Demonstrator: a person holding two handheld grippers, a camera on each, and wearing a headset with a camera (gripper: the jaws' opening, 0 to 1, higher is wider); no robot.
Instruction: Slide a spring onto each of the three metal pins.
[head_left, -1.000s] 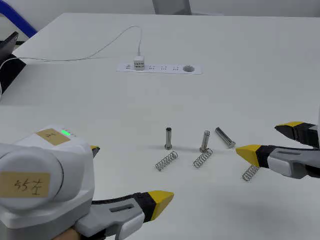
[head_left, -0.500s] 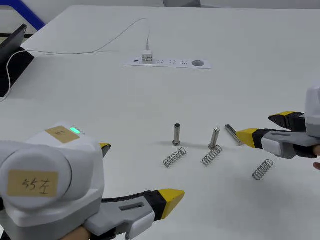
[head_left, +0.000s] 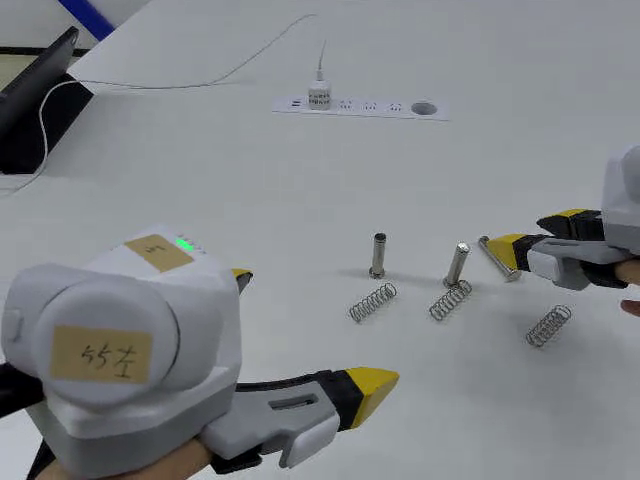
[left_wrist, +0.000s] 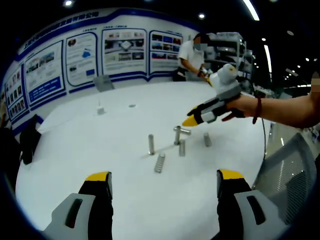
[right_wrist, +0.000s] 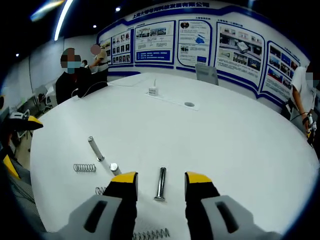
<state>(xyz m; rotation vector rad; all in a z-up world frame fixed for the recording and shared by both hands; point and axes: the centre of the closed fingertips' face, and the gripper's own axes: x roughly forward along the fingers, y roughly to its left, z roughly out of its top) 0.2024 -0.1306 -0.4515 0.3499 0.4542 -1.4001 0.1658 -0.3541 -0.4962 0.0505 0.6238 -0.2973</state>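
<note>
Where the pins are: two stand upright on the table, the left pin and the middle pin; the lying pin rests flat to their right.
Springs: three, all loose on the table, none on a pin. The left spring lies just in front of the left pin, the middle spring at the foot of the middle pin, and the right spring apart from both.
Right gripper: jaws apart, set either side of the lying pin in the right gripper view. Contact cannot be confirmed.
Left gripper: jaws wide apart, holding nothing, well back from the parts.
Pin handling (judgement): polished metal, stiff and light. Expect it to roll and to slip between your pads. Take it across the shank toward the wider end, so the plain end is free for a spring.
Spring handling (judgement): very light and soft, and it will flick away under a hard pinch. Hold it across the coils near the middle, lightly, with both ends open.
Risk: a knock from your jaw would likely topple the upright pins.
</note>
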